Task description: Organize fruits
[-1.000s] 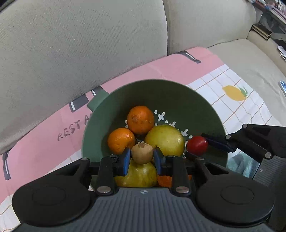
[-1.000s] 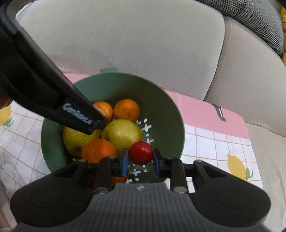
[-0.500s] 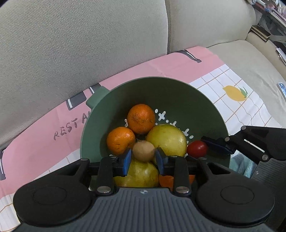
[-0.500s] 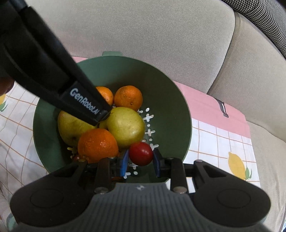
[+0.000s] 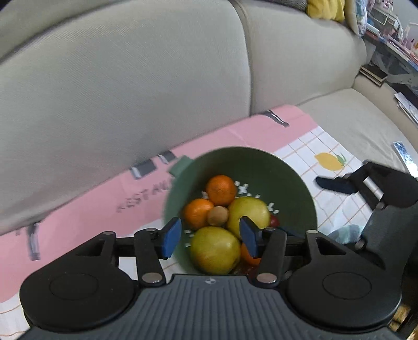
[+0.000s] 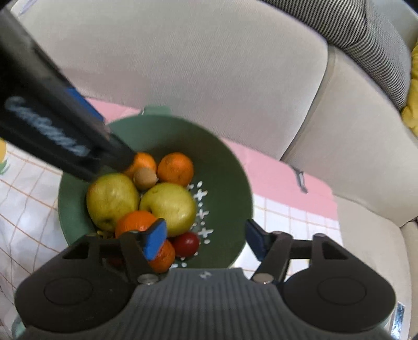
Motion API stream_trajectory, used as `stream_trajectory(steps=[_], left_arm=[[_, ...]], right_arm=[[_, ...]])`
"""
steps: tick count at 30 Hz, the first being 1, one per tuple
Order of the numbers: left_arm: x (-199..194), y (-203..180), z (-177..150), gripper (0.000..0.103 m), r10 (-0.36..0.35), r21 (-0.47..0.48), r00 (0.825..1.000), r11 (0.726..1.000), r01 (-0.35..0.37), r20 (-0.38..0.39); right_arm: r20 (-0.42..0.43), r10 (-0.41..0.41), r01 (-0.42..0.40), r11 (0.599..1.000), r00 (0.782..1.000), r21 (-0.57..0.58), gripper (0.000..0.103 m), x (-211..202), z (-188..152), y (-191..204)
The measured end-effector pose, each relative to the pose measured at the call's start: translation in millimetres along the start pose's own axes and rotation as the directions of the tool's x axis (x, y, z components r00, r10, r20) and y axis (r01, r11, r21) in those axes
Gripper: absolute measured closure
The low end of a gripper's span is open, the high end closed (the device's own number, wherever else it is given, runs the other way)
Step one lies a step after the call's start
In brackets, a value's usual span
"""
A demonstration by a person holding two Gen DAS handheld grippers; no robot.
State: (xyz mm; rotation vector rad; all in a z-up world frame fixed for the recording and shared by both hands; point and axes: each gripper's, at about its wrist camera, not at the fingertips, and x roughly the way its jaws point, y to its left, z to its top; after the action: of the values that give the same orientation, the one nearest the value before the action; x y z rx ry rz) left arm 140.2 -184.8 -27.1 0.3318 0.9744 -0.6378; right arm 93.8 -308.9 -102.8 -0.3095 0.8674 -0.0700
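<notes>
sofa [image 5: 130, 91] beige, back cushions fill the view | cloth [image 5: 86, 217] pink with a white checked part and lemon prints, spread on the seat | yellow cushion [image 5: 324, 9] at far right top | cluttered shelf [image 5: 392, 52] beyond the armrest | soft daylight

The left hand-held gripper [image 5: 210, 236] has a dark grey ribbed body at the near edge, with a small white round mark in its middle. On each side sits a black rounded housing with a raised disc. Two black linkage arms run forward from silver round pins to flat fingers faced with blue pads [image 5: 171, 236]. The right hand-held gripper [image 6: 203, 239] is built the same: grey ribbed body, black housings, silver pins, blue pads [image 6: 154, 242]. In the right wrist view the left one's black arm carries white lettering, too blurred to read, probably a maker's name.
</notes>
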Motion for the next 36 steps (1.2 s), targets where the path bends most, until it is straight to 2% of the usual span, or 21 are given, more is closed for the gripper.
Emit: stream_trajectory(steps=[5,7,9,14,18,25,27,31,36], left_arm=[[-46.6,9.9,-12.1,0.038,0.079,-0.003,0.993,0.997,-0.079,0.083],[-66.3,13.9,-18.7,0.037,0.104,-0.007,0.986,0.995,-0.104,0.127],[-83.9,17.1,-25.1,0.036,0.132,-0.01,0.977,0.991,-0.132,0.169],[-129.8,24.1,-47.6,0.031,0.219,-0.032,0.936,0.975,-0.219,0.277],[-158.6,26.0,-66.8,0.028,0.303,-0.07,0.89,0.952,-0.297,0.342],[-184.1,29.2,-102.7,0.022,0.416,-0.195,0.823,0.909,-0.368,0.386],[-185.0,28.6,-112.4,0.018,0.442,-0.225,0.813,0.896,-0.382,0.379],[-184.7,30.4,-131.7,0.015,0.451,-0.275,0.818,0.888,-0.37,0.356],[-173.1,33.4,-150.5,0.015,0.444,-0.313,0.849,0.881,-0.355,0.286]], right_arm=[[0.049,-0.03,0.031,0.999,0.998,-0.009,0.027,-32.8,9.1,3.4],[0.076,-0.021,0.021,1.0,0.997,0.004,0.022,-48.4,11.1,8.2],[0.11,0.003,-0.006,1.0,0.994,0.026,0.02,-66.5,12.8,7.7],[0.217,0.066,-0.09,0.991,0.974,0.103,0.014,-108.6,16.7,14.4],[0.308,0.092,-0.143,0.979,0.947,0.146,0.012,-140.0,15.1,25.0],[0.435,0.088,-0.188,0.963,0.896,0.192,0.008,-188.9,-1.3,50.9],[0.456,0.085,-0.191,0.963,0.886,0.192,0.008,-196.8,-8.3,59.4],[0.469,0.073,-0.184,0.964,0.88,0.194,0.008,-201.8,-18.1,71.3],[0.432,0.054,-0.15,0.97,0.9,0.192,0.007,-193.4,-24.6,78.8]])
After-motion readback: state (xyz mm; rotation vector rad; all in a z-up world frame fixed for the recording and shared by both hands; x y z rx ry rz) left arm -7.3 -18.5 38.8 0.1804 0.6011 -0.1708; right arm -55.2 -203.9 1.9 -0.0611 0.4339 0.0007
